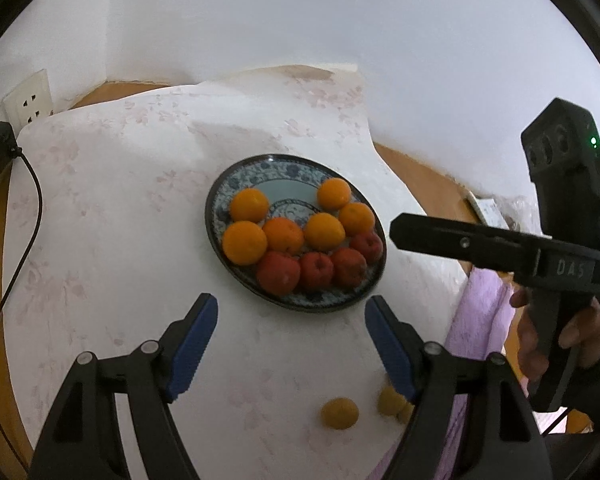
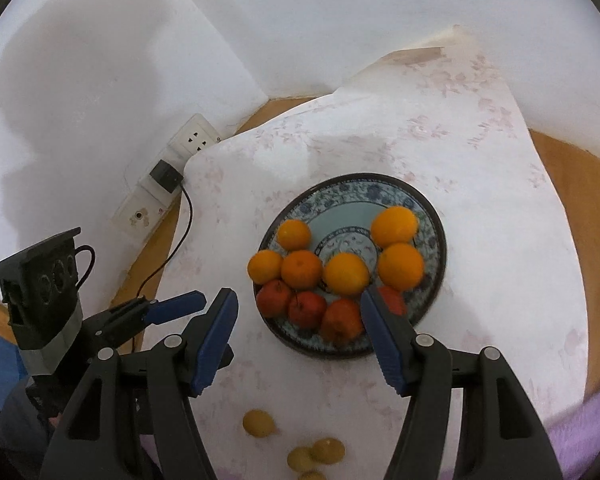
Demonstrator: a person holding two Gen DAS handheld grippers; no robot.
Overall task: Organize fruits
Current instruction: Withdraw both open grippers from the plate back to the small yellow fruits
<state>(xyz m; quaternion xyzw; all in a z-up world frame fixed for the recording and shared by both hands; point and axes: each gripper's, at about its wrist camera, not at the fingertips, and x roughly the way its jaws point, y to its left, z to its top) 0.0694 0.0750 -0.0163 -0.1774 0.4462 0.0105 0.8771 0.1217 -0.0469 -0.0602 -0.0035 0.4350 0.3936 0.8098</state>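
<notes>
Left wrist view gives me one bit of readable writing: "DAS" on the body of the right hand-held gripper [image 1: 396,229], which enters side-on from the right, so from here I can't make out its gap. A green light glows on its camera block. A hand [image 1: 548,344] grips its handle, partly cut off by the frame edge.

My left hand-held gripper [image 1: 290,336] is released, blue pads apart with nothing between them, only cloth below. In the right wrist view the right hand-held gripper [image 2: 298,316] is also released and empty; its right finger overlaps the near edge of the plate [image 2: 432,216] and hides part of one red fruit.

The plate, blue-patterned with a dark rim, carries six oranges [image 1: 245,242] and four red fruits [image 1: 278,272], the red ones in a row along the near side. Small yellow fruits [image 2: 259,423] lie loose on the cloth, near the bottom of both views; they are blurred and partly cut off, so I can't name them.

A white cloth [image 1: 100,220] with a faint pink flower print covers the wooden desk [image 2: 580,184], which sits in a corner of white walls. A wall socket [image 2: 196,138] holds a black adapter [image 2: 166,176] with a dark cable trailing down. Purple fabric shows at the desk's near edge.
</notes>
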